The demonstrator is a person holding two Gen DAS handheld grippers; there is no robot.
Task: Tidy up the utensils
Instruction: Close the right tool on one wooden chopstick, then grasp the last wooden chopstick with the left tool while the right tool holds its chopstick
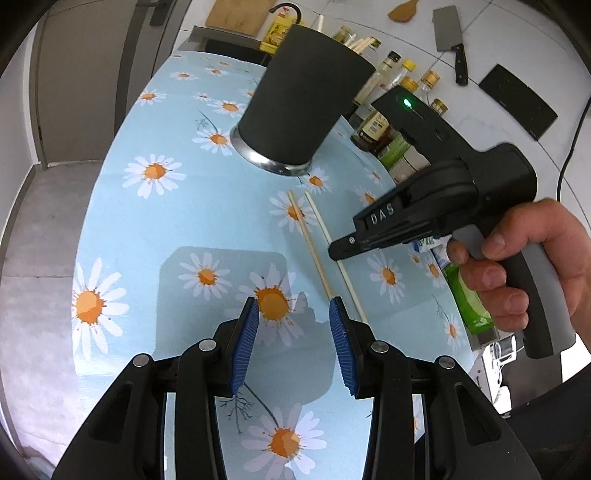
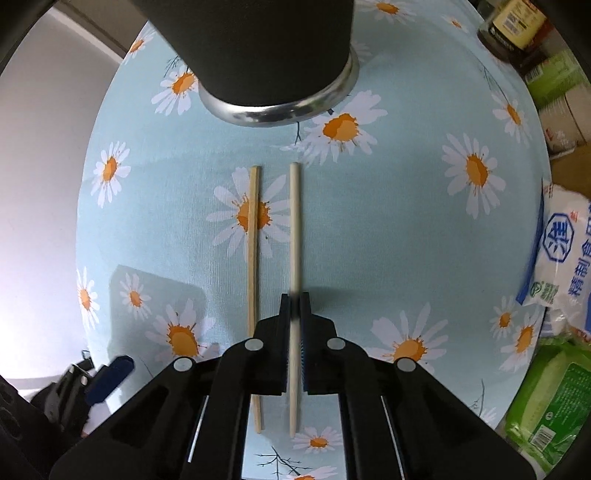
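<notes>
Two chopsticks lie side by side on the daisy tablecloth [image 2: 369,240], in front of a black utensil holder [image 2: 258,48] with a steel base. My right gripper [image 2: 294,306] is shut on the pale right chopstick [image 2: 294,221], low at the cloth. The tan left chopstick [image 2: 253,240] lies free beside it. In the left wrist view the right gripper [image 1: 341,251] sits over the pale chopstick [image 1: 321,225], next to the tan chopstick [image 1: 306,236] and near the holder [image 1: 299,99]. My left gripper [image 1: 293,314] is open and empty, above the cloth short of the chopsticks.
Bottles [image 1: 391,122] and sauce jars stand along the table's right edge. A cleaver [image 1: 448,37] and a wooden spatula [image 1: 404,11] hang on the wall. A salt bag [image 2: 561,251] and green packets [image 2: 546,398] lie at the right. The table's left edge drops to the floor.
</notes>
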